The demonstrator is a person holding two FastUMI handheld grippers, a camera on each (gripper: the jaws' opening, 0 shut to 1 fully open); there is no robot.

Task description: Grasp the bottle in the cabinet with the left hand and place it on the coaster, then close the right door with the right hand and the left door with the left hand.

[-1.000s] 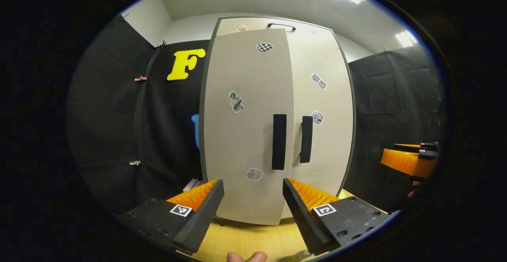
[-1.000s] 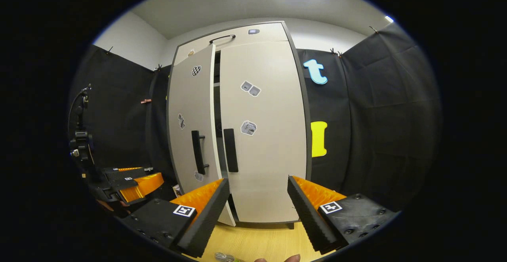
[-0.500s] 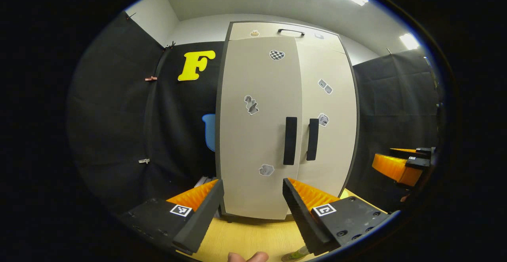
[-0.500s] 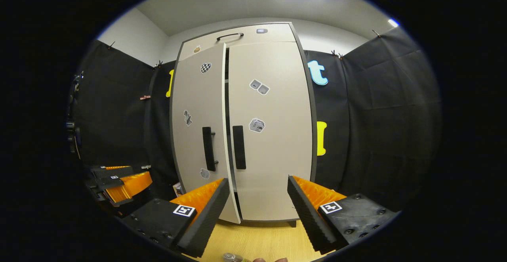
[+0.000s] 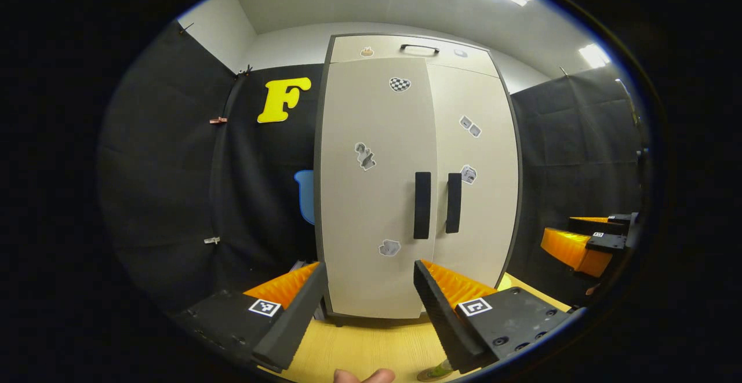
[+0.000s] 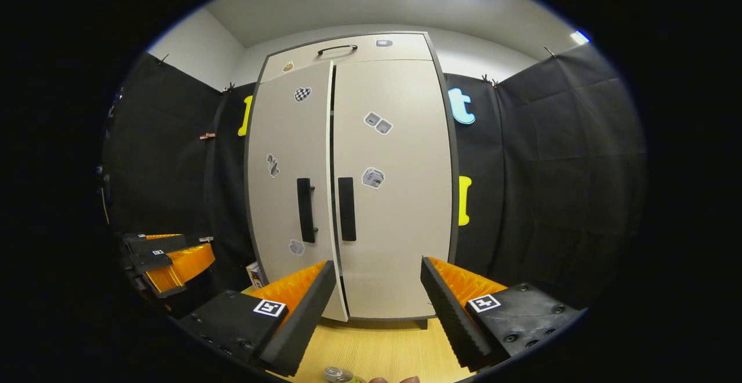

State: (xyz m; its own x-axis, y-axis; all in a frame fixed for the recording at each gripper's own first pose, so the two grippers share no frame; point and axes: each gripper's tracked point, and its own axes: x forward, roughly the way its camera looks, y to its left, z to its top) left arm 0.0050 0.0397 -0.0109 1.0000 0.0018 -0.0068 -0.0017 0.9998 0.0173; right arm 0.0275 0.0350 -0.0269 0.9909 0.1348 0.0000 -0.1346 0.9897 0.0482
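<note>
Cabinet, tall, beige, two-door, dark-framed [image 5: 377, 209], stands on a light wooden tabletop [image 5: 371, 348]; its right door [image 6: 394, 197] is flush, its left door [image 6: 287, 197] just ajar in the right gripper view, a thin dark gap between them. Left gripper [image 5: 370, 307] and right gripper [image 6: 377, 310] hover before the doors, fingers spread wide, holding nothing. Bottle, small, silver-capped [image 6: 337, 375], stands on the tabletop at the bottom edge; its coaster cannot be made out.

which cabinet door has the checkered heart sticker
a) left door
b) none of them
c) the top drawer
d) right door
a: the checkered heart sticker sits near the top of the left door, left of the seam between the two black handles; the right door carries other stickers.
</note>
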